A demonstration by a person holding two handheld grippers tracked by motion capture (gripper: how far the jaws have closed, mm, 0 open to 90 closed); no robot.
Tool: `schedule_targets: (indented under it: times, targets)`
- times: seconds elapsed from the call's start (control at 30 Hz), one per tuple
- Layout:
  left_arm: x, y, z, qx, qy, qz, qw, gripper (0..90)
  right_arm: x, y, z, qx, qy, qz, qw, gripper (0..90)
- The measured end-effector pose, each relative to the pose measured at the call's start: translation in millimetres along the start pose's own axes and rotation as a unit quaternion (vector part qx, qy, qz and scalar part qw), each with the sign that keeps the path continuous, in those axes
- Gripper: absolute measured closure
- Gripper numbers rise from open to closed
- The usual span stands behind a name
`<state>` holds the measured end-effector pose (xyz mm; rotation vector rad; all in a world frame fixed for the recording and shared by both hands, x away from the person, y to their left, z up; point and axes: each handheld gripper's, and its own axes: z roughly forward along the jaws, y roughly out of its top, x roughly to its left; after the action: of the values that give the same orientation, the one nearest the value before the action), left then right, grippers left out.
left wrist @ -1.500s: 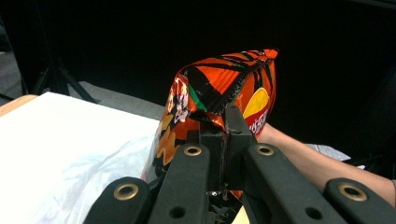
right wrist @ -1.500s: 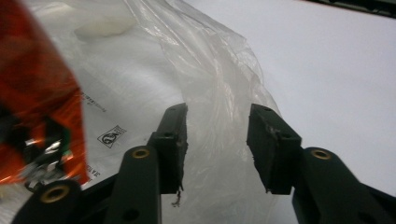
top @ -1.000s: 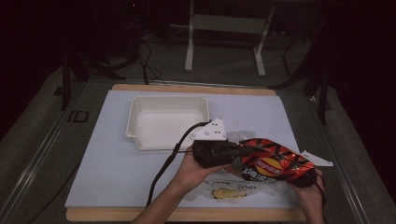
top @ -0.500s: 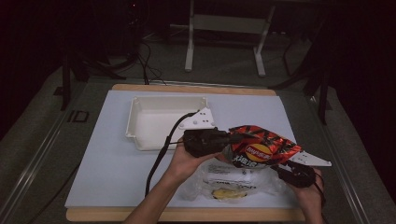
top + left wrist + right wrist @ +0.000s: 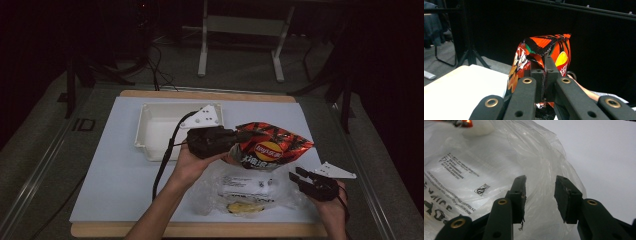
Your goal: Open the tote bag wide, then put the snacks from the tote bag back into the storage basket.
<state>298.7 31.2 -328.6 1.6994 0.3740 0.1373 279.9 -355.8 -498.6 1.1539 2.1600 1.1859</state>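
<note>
red chip bag (image 5: 270, 147) pinched at its edge by the left tool (image 5: 235, 137), held up just above the clear plastic bag (image 5: 245, 187), right tool (image 5: 300, 178) kept half open at that bag's right side, nothing gripped, white tray (image 5: 150, 127) left behind it

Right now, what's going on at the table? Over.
Left hand-held gripper shut on red foil chip bag, lifted. Right hand-held gripper open at clear plastic bag. White plastic tray unobstructed.
</note>
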Motion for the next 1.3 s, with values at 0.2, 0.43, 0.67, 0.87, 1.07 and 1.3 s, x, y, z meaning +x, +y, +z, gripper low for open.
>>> schedule_targets:
  times: [0.2, 0.43, 0.67, 0.87, 1.07, 1.3]
  targets:
    - [5.4, 2.0, -5.9, -0.007, 0.007, 0.001, 1.0000, 89.5, -1.2, -0.6, 0.1, 0.001, -0.001, 0.001, 1.0000, 61.2]
    - [11.4, 5.7, -12.6, -0.014, 0.015, 0.002, 0.9998, 89.5, -0.9, -0.4, -0.1, 0.000, -0.001, 0.000, 1.0000, 61.3]
    - [21.4, 7.8, -20.0, -0.020, 0.029, -0.004, 0.9994, 89.5, -0.9, -1.3, 0.2, 0.000, -0.002, 0.001, 1.0000, 61.4]
    - [29.3, 8.1, -26.2, -0.022, 0.044, -0.008, 0.9987, 89.5, -2.2, -2.5, -0.8, -0.001, -0.002, 0.003, 1.0000, 61.8]
    - [36.7, 8.4, -35.3, -0.028, 0.063, -0.014, 0.9975, 89.5, -2.5, -2.4, -1.4, -0.001, 0.001, 0.001, 1.0000, 61.7]
    - [43.6, 8.4, -44.4, -0.036, 0.079, -0.018, 0.9960, 89.5, -3.1, -2.8, -1.9, -0.001, 0.000, 0.001, 1.0000, 61.7]
